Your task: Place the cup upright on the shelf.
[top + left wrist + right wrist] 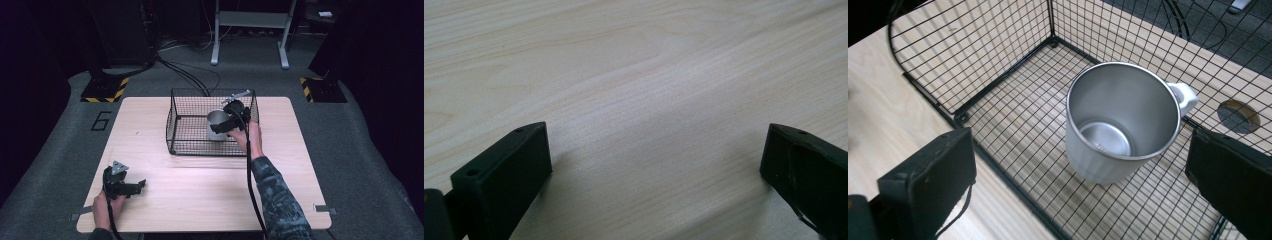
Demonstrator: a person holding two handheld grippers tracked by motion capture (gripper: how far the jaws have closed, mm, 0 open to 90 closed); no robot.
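- Mug [1123,120] stands upright and empty inside the wire basket [175,120], toward its right side, handle pointing away from the right gripper.
- Right gripper [223,126] hovers over the basket's near right part, jaws wide apart, mug between and below them, no contact visible.
- Left gripper [134,186] rests low at the table's [639,75] near left corner, jaws apart, nothing between them.
- Step looks like the approach to grasp the mug, or the moment just after release; can't tell which.
- If grasping: lower the right gripper, straddle the mug wall or rim, close, lift straight up clear of the basket walls.
- Risk: jaw catching the near wire wall.
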